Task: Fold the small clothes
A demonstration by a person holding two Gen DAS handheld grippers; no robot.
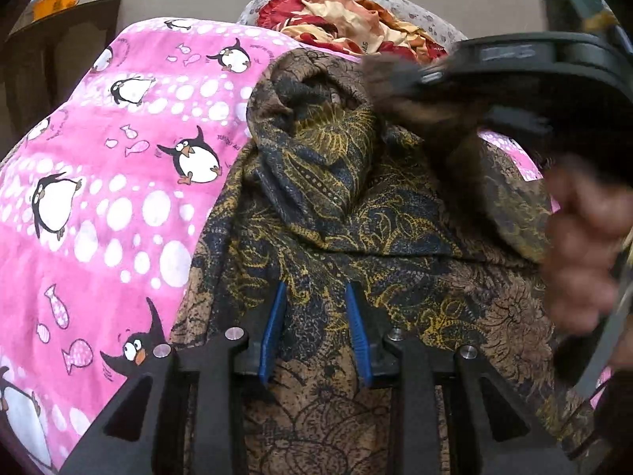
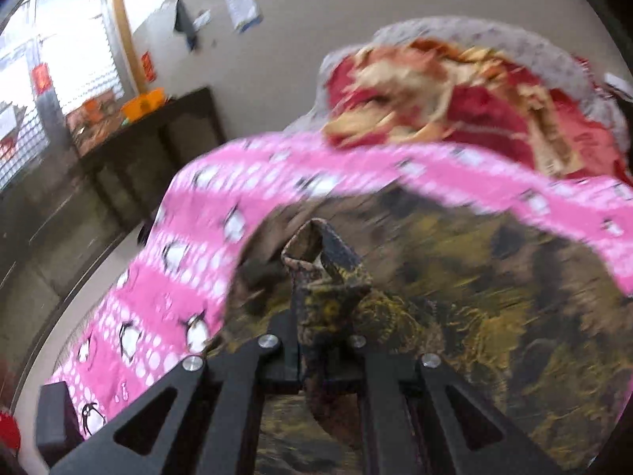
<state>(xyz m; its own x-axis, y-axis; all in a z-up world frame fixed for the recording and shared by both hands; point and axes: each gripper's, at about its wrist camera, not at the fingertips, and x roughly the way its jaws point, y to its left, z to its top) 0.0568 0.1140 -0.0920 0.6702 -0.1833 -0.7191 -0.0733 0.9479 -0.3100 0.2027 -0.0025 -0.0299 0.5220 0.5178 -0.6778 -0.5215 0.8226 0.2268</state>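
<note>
Two tools were on the brown batik garment [image 1: 348, 213], which lay over the pink penguin blanket [image 1: 118, 182]: right tool [image 2: 322, 277] clenched a bunched corner, left tool [image 1: 316, 324] pinched cloth between its blue pads.

The brown-and-gold garment [image 1: 336, 213] is thin, matt printed cloth; the pink penguin blanket [image 1: 118, 182] beneath looks soft and fleecy.

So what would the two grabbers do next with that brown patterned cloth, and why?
Probably lay the corner pinched by the right gripper down onto the brown patterned cloth to finish the fold: the cloth is bunched, and the left gripper pins its near edge against the pink penguin blanket.
</note>
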